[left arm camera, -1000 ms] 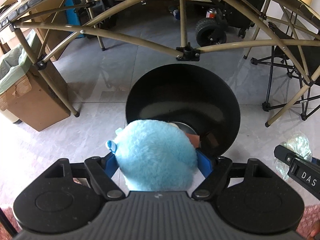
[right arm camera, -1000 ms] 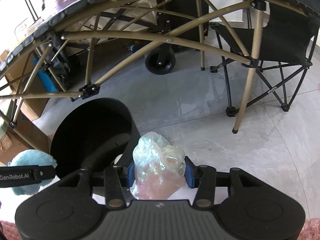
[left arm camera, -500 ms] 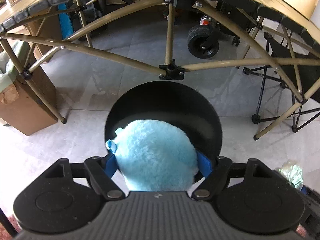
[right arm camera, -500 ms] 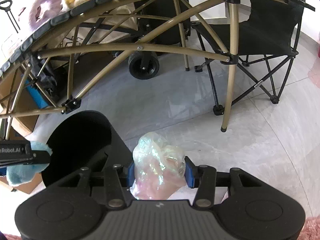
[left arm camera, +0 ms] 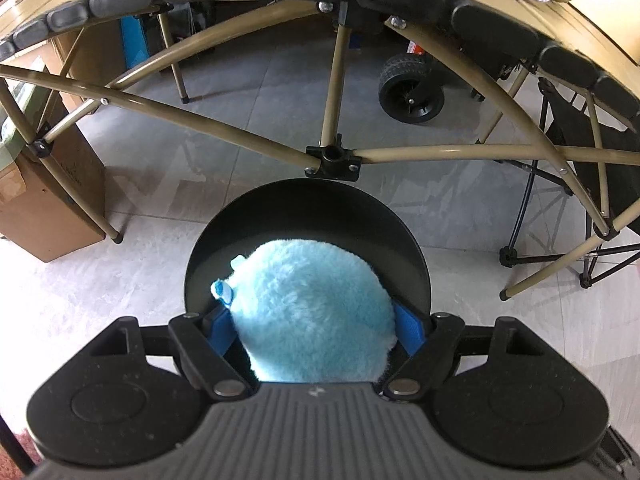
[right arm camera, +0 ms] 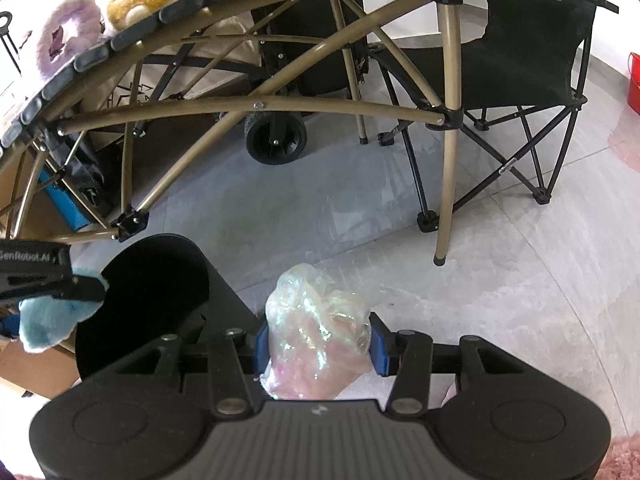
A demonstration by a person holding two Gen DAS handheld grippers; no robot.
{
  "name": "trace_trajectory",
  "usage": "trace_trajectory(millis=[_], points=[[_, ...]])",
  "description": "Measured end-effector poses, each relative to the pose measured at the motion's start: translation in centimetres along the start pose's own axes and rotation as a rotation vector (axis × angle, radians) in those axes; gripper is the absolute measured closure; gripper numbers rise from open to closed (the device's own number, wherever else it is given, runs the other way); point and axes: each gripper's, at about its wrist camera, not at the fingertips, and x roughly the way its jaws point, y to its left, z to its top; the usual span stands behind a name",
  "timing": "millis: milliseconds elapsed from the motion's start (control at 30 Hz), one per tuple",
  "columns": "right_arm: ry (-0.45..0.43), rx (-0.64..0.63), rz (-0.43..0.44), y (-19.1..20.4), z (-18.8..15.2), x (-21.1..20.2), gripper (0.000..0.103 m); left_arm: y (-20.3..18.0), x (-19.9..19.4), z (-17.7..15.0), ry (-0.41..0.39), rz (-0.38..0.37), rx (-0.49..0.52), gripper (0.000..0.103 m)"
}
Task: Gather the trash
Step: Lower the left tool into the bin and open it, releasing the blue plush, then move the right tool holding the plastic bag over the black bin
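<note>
Clamped in the left gripper (left arm camera: pixel 316 320): a fluffy light-blue plush ball (left arm camera: pixel 312 316), above the round black trash bin (left arm camera: pixel 404 240). Clamped in the right gripper (right arm camera: pixel 318 344): a crumpled iridescent plastic wrapper (right arm camera: pixel 316 328), right of the bin. Beyond: a tan folding table frame (left arm camera: pixel 440 152).

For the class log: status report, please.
Left gripper shut on fluffy blue plush ball above round black bin. Right gripper shut on crumpled iridescent plastic wrapper. Nothing blocking.

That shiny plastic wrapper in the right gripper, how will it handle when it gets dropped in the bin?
The crumpled iridescent wrapper looks thin and light, so it will probably drift. Its creases suggest it springs back once released. The glossy film may slip between the jaws.
</note>
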Motion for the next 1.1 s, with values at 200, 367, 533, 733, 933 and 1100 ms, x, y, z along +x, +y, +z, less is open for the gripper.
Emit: trace_trajectory(millis=[200, 367, 533, 733, 933, 1100], points=[[0.007, -0.003, 0.002, 0.0, 0.1, 0.2, 0.057, -0.3, 0.4, 0.2, 0.008, 0.005, 0.000, 0.024], [0.007, -0.002, 0.002, 0.0, 0.1, 0.2, 0.057, -0.5, 0.2, 0.1, -0.003, 0.011, 0.008, 0.020], [0.005, -0.005, 0.003, 0.0, 0.1, 0.2, 0.057, -0.8, -0.1, 0.1, -0.016, 0.028, 0.022, 0.001], [0.004, -0.009, 0.004, 0.1, 0.1, 0.2, 0.057, -1.0, -0.5, 0.2, -0.025, 0.027, 0.038, 0.000], [0.005, -0.015, 0.009, 0.1, 0.0, 0.1, 0.057, -1.0, -0.6, 0.1, -0.029, 0.024, 0.046, 0.000], [0.006, -0.016, 0.011, 0.1, -0.1, 0.1, 0.057, -0.9, -0.7, -0.1, -0.031, 0.025, 0.050, 0.000]])
